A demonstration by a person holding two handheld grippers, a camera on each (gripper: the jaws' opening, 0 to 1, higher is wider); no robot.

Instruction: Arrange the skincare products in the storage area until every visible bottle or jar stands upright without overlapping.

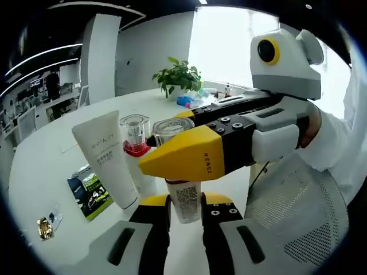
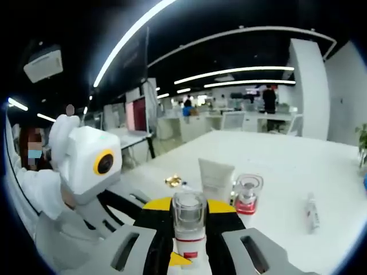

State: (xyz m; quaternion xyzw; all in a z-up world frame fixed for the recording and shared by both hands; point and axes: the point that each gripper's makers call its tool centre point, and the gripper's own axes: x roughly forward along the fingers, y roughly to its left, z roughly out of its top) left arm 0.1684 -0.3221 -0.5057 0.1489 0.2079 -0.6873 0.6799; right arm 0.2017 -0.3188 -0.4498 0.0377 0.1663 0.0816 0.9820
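Observation:
A white bottle (image 1: 187,201) with a clear cap and a code label stands upright between my left gripper's (image 1: 186,205) black-and-yellow jaws, which are shut on its lower body. My right gripper (image 1: 172,156) reaches in from the right, its yellow jaw lying across the bottle's neck. In the right gripper view the same bottle (image 2: 189,216) sits between my right gripper's (image 2: 189,232) jaws, which are shut on it. Behind it a white tube (image 1: 107,156) (image 2: 216,178) stands on its cap. Beside the tube stands a small clear-capped bottle with a red collar (image 1: 135,136) (image 2: 248,198).
All of this is on a white round table (image 1: 51,149). A green-and-blue sachet (image 1: 89,193) and a small gold packet (image 1: 45,227) lie at the left. A potted plant (image 1: 179,75) stands at the far side. A small tube (image 2: 311,212) lies flat to the right. A person's white sleeve (image 1: 338,143) is close.

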